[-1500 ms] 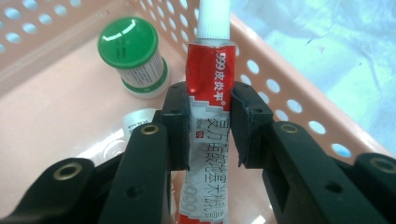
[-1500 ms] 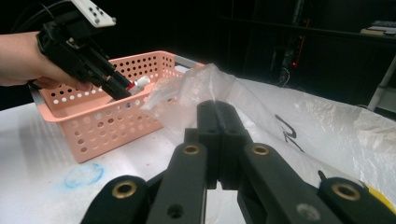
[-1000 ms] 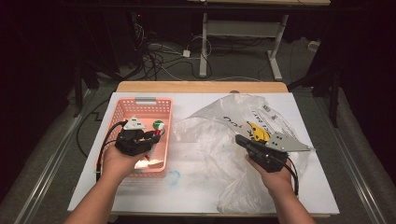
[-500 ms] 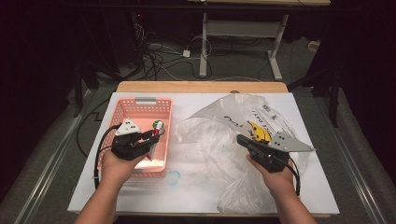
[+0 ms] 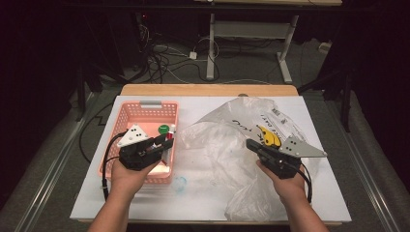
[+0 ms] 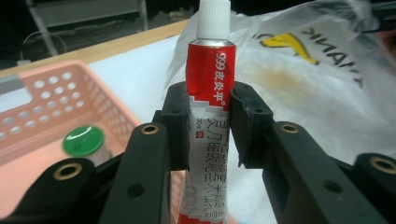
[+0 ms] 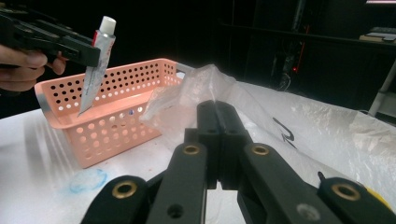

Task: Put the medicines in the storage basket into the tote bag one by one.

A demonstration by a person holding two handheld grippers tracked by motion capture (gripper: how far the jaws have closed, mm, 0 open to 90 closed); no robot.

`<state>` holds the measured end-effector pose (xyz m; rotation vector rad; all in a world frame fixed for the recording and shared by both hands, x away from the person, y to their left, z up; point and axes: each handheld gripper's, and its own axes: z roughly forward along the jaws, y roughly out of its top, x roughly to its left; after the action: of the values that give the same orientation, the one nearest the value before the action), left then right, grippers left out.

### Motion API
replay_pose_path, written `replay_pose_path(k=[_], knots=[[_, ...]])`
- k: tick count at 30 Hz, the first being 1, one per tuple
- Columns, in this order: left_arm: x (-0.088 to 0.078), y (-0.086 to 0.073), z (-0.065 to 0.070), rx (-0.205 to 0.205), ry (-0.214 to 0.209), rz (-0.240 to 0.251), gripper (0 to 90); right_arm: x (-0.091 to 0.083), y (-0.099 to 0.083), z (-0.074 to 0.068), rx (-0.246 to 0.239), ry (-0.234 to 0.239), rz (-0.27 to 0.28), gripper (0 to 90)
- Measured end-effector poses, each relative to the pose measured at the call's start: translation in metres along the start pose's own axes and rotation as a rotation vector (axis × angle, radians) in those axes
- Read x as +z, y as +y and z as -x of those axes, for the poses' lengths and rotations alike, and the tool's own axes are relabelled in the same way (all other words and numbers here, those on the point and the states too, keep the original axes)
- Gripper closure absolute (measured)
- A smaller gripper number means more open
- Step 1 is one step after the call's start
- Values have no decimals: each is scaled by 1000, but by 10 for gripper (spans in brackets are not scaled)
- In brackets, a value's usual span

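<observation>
Red-and-white tube (image 6: pixel 208 112) is pinched upright between the jaws of the left gripper (image 5: pixel 155 147), raised over the near right part of the pink basket (image 5: pixel 145 112), so the lift out looks done. The right gripper (image 5: pixel 252 145), jaws pressed together, pinches the edge of the clear plastic bag (image 5: pixel 227 140) to the right. Judging by this, carrying the tube to the bag remains, and a green-capped bottle (image 5: pixel 164 129) waits farther back in the basket.

White table (image 5: pixel 203 203), wooden far edge; bears pink basket (image 5: pixel 126 125) at left, crumpled clear bag (image 5: pixel 227 145) at right, blue smudge (image 5: pixel 180 183) between.
</observation>
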<state>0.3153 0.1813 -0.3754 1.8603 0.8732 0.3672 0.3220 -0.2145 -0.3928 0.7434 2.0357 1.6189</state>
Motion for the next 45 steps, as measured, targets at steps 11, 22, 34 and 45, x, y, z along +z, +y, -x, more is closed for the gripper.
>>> replay_pose_path(k=[11, 22, 34, 45], knots=[[13, 1, 22, 7, -72, 18, 680, -2, 1, 0, 1, 1, 6, 900], [47, -6, 55, 44, -136, -3, 680, -2, 2, -1, -6, 1, 8, 900], [87, -7, 72, 52, -170, -31, 680, -4, 4, 0, 1, -2, 15, 900], [119, -6, 79, 64, -166, -49, 679, -7, 6, 2, 6, -2, 27, 900]])
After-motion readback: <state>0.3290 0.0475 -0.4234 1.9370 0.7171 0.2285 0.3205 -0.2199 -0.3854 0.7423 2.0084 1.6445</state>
